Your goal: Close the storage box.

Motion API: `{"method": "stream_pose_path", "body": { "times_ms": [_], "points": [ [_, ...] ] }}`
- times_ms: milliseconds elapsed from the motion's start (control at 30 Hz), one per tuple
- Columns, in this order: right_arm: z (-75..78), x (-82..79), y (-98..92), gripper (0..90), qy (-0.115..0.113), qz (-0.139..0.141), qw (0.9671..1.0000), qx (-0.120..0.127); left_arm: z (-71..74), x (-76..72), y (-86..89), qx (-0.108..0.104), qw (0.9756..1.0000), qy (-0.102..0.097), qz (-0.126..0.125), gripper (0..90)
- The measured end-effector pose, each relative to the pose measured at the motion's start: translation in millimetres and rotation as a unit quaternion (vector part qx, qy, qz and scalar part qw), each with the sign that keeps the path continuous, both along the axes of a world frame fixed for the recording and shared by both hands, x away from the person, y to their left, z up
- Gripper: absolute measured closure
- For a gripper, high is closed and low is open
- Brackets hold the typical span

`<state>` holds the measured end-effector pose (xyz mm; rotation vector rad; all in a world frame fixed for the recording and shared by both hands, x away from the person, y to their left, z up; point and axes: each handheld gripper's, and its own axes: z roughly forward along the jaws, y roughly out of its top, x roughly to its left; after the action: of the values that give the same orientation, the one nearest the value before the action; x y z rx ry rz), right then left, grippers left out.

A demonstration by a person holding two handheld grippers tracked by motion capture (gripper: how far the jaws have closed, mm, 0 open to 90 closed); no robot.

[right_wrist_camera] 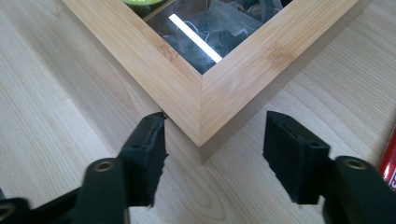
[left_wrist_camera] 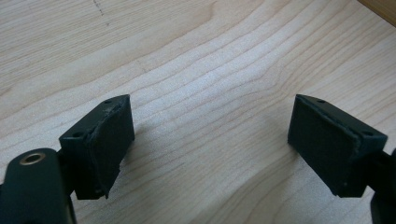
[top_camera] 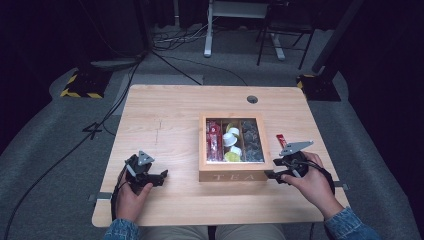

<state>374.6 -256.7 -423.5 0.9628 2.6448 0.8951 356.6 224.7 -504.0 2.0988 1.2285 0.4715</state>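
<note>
Judging from the closed glass lid, nothing is done yet: the tea box (top_camera: 233, 145) sits right of centre in the high view, its compartments full. The right gripper (right_wrist_camera: 212, 154) is spread at its near corner; the left gripper (left_wrist_camera: 210, 140), spread and empty, hovers lower left over the pale wooden bench (top_camera: 160, 125). Grey carpet and dark room surround.

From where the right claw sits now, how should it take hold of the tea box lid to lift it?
Grip the lid's front frame edge near the right corner, coming from the person's side. That flat wooden rim overhangs the box, and the open right claw already straddles the corner.
</note>
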Motion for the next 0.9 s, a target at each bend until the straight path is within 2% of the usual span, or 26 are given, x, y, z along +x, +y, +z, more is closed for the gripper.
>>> {"method": "stream_pose_path", "body": {
  "times_ms": [100,267,367,400,433,533,667,800,900],
  "points": [
    [4.0,-2.4,-1.0,34.9,-0.003,0.000,1.0000,0.001,0.0,0.0,0.0,0.000,1.0000,0.000,0.000,14.8],
    [15.8,-6.8,-8.6,32.5,-0.017,-0.005,0.9995,0.026,0.0,-0.1,0.0,0.000,1.0000,0.000,0.000,14.8],
    [22.6,-6.2,-20.9,31.4,-0.034,-0.021,0.9982,0.043,-0.1,0.0,-0.1,-0.001,1.0000,0.000,0.000,14.8],
    [26.5,-5.6,-31.3,30.4,-0.049,-0.038,0.9970,0.047,-0.1,0.0,-0.1,-0.001,1.0000,0.000,0.000,14.8],
    [26.5,-5.6,-31.3,30.4,-0.049,-0.038,0.9970,0.047,-0.1,0.0,0.0,0.000,1.0000,0.000,0.000,14.8],
    [30.1,-4.2,-47.9,28.7,-0.062,-0.065,0.9944,0.055,0.0,0.0,0.0,0.000,1.0000,0.000,0.000,14.9],
    [28.7,-1.4,-68.3,26.9,-0.070,-0.090,0.9922,0.051,0.0,0.0,0.0,0.000,1.0000,0.000,0.000,14.8],
    [18.7,2.2,-91.5,25.8,-0.065,-0.116,0.9900,0.046,0.0,0.0,0.0,-0.001,1.0000,0.000,0.000,14.9],
    [13.7,3.4,-100.3,25.8,-0.057,-0.120,0.9904,0.039,-0.1,0.0,0.0,-0.001,1.0000,0.000,0.000,14.8]
  ]
}}
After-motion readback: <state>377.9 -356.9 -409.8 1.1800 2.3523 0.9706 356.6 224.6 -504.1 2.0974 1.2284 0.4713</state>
